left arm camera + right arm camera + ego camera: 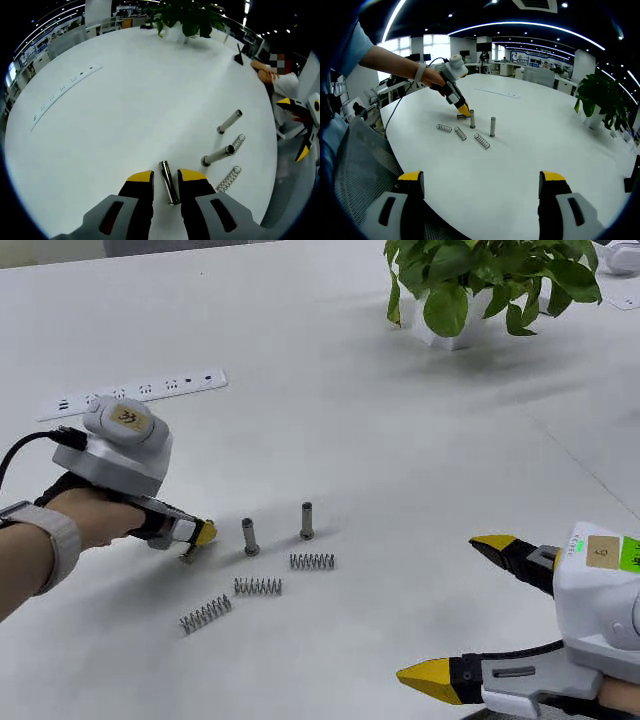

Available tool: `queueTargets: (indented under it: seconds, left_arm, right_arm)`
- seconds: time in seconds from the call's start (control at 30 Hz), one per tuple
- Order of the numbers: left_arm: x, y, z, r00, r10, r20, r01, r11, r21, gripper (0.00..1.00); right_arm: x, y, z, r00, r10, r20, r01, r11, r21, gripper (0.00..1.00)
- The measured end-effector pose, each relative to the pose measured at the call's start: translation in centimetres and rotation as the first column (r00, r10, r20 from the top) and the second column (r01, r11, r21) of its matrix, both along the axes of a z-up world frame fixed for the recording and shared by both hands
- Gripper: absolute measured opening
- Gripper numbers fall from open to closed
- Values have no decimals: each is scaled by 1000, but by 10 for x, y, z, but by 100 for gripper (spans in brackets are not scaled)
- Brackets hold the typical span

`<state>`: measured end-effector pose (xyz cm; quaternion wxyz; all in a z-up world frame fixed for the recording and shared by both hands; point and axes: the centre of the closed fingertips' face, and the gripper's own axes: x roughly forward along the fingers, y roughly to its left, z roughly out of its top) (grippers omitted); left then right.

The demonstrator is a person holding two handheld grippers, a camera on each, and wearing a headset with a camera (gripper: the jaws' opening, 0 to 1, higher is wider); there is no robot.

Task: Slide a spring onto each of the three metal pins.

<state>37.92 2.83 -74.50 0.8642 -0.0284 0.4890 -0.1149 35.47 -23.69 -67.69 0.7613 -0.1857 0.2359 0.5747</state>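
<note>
The table (400, 460) lies bare between my right gripper (455, 608), whose jaws are spread wide, and the parts, so that approach is free. The crowding is at the parts themselves. The left upright pin (250, 537) and the right upright pin (307, 521) stand near each other with a narrow gap between them. On their near side lie the right spring (312, 561), the middle spring (258, 586) and the left spring (205, 613). Beyond the pins I see clear surface. A lying pin (169, 182) fills the slot between my left gripper's (165, 176) jaws. The power strip (135, 393) and the plant (480, 285) sit well apart.
</note>
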Motion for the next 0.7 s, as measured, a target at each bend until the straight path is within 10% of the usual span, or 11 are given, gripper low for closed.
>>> queueTargets:
  seconds: [0.7]
  left_arm:
    - [0,-6,-5,993,24,-117,-6,989,148,11]
  right_arm:
    - [-3,0,5,1000,-4,-2,4,1000,11,96]
